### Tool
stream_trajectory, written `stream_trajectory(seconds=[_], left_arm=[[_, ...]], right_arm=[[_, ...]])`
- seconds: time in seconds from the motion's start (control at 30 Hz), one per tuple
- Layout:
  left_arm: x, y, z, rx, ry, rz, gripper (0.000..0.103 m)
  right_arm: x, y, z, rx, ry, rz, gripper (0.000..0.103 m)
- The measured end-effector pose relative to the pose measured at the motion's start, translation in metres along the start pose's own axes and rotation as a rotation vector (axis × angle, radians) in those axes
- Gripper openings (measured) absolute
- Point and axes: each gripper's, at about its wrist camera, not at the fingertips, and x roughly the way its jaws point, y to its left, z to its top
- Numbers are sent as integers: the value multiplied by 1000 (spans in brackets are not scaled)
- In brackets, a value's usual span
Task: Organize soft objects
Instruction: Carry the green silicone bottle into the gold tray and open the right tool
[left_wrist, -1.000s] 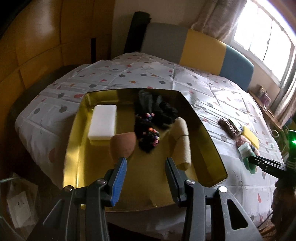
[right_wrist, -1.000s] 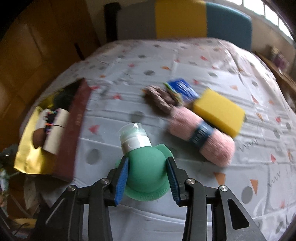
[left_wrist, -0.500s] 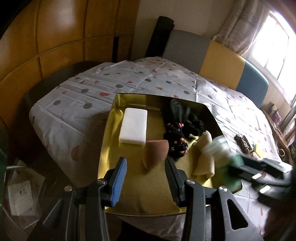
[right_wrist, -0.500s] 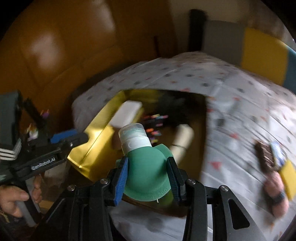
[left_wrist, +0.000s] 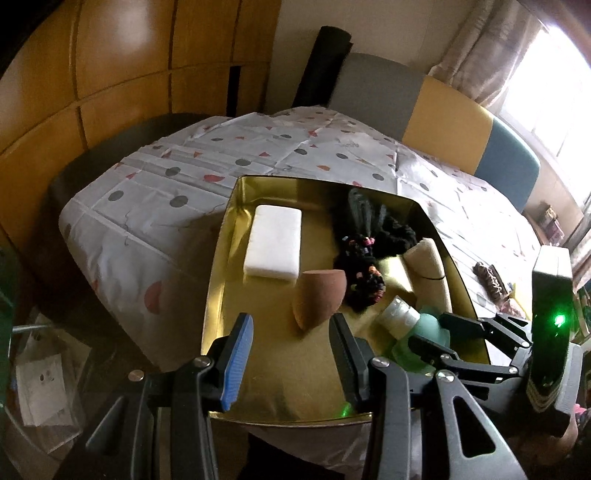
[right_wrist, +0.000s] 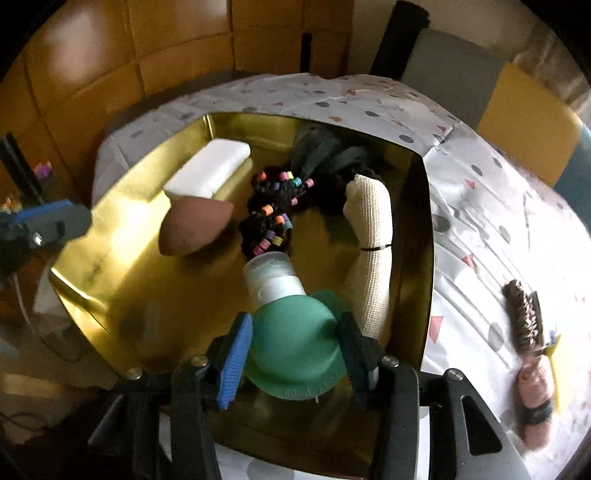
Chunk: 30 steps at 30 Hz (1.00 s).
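Note:
My right gripper (right_wrist: 295, 347) is shut on a green squeeze bottle (right_wrist: 295, 339) with a clear cap and holds it over the near right part of the gold tray (right_wrist: 110, 295). The bottle (left_wrist: 410, 325) also shows in the left wrist view. In the tray lie a white sponge (left_wrist: 275, 240), a brown makeup sponge (left_wrist: 319, 295), a black bundle of hair ties with coloured beads (left_wrist: 364, 273) and a beige bandage roll (left_wrist: 428, 273). My left gripper (left_wrist: 291, 354) is open and empty over the tray's near edge (left_wrist: 280, 415).
On the spotted tablecloth (right_wrist: 480, 221) right of the tray lie a brown scrunchie (right_wrist: 522, 314), a pink yarn roll (right_wrist: 535, 398) and a yellow sponge (right_wrist: 556, 354). A cushioned bench (left_wrist: 443, 110) stands behind the table. Wooden panels (left_wrist: 110, 74) are at the left.
My right gripper has carried the green bottle from the tablecloth leftward over the gold tray. My left gripper has drawn back slightly and stays open.

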Motion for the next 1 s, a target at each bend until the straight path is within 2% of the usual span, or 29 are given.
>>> stream_trajectory(seconds=[0.1, 0.23, 0.3, 0.37, 0.73, 1.0], left_arm=[[0, -3, -1, 10, 1, 0, 43], [-1, -7, -2, 19, 3, 1, 43], [-2, -8, -2, 23, 1, 1, 43], [-4, -11, -3, 31, -5, 0, 43], [-9, -22, -4, 69, -22, -2, 43], [-12, -35, -6, 107, -29, -8, 43]], right_arm=[[-3, -1, -4, 13, -7, 4, 55], [-2, 3, -6, 12, -11, 6, 57], [-4, 3, -7, 22, -16, 17, 65], [-9, 2, -9, 34, -33, 24, 68], [-44, -7, -14, 64, -122, 13, 75], [-76, -42, -27, 139, -183, -41, 76]])
